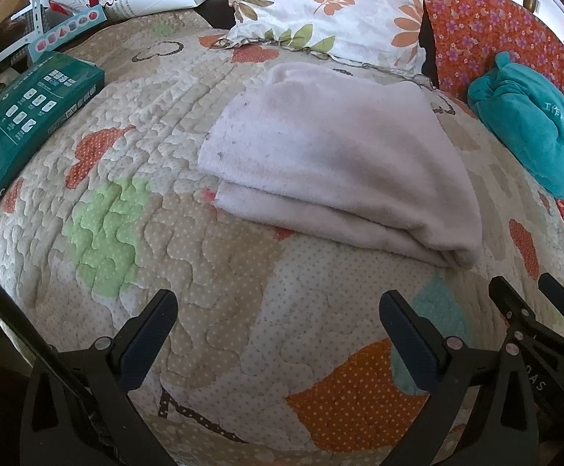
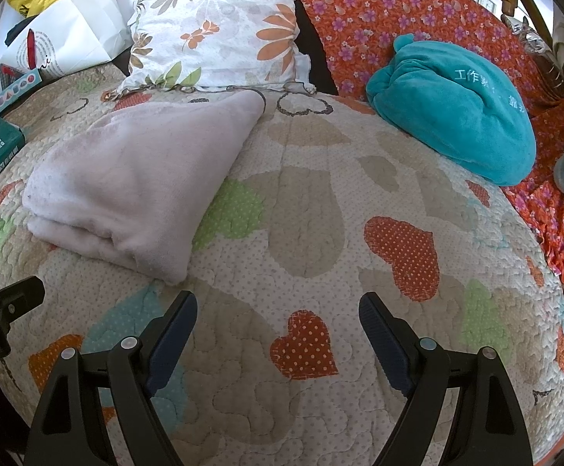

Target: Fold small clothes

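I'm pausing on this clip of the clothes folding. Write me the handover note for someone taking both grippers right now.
Left gripper: open, holding nothing, hovering over the quilt short of the pink garment.
Right gripper: open, holding nothing, over bare quilt to the right of the garment.
Pink garment: lying folded in a neat stack on the quilt, in front of the floral pillow; neither gripper touches it.
Teal bundle: bunched up at the far right against the orange floral cloth, untouched.
Done: the pink garment looks folded.
Left: probably the teal bundle, if it counts as clothing.
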`<state>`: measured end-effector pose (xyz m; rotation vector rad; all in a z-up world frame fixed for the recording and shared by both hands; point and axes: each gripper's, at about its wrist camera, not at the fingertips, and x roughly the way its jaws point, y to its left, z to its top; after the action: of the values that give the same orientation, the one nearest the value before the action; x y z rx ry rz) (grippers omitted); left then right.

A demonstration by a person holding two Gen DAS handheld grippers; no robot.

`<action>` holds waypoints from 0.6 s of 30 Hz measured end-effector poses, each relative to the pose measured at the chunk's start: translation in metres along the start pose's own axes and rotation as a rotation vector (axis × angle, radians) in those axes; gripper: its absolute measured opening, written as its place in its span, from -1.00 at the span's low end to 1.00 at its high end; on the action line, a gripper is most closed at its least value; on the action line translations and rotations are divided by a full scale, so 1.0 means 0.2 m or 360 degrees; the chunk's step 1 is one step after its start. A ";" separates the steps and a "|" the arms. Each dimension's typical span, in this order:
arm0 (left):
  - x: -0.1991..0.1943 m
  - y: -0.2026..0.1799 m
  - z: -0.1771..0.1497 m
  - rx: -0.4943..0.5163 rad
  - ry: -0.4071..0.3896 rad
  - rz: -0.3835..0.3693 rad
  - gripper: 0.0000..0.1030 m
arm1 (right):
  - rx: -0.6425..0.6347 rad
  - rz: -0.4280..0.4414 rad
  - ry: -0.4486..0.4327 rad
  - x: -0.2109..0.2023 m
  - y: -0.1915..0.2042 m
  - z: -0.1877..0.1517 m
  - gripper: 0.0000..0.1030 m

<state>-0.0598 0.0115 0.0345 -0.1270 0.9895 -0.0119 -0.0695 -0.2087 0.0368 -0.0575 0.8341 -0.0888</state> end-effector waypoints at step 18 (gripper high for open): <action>-0.07 -0.04 0.00 0.0073 -0.0127 0.0000 1.00 | -0.0034 -0.0024 0.0036 0.03 0.01 0.00 0.74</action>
<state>-0.0674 0.0043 0.0459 -0.0845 0.9089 -0.0293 -0.0663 -0.2072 0.0326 -0.0827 0.8573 -0.0948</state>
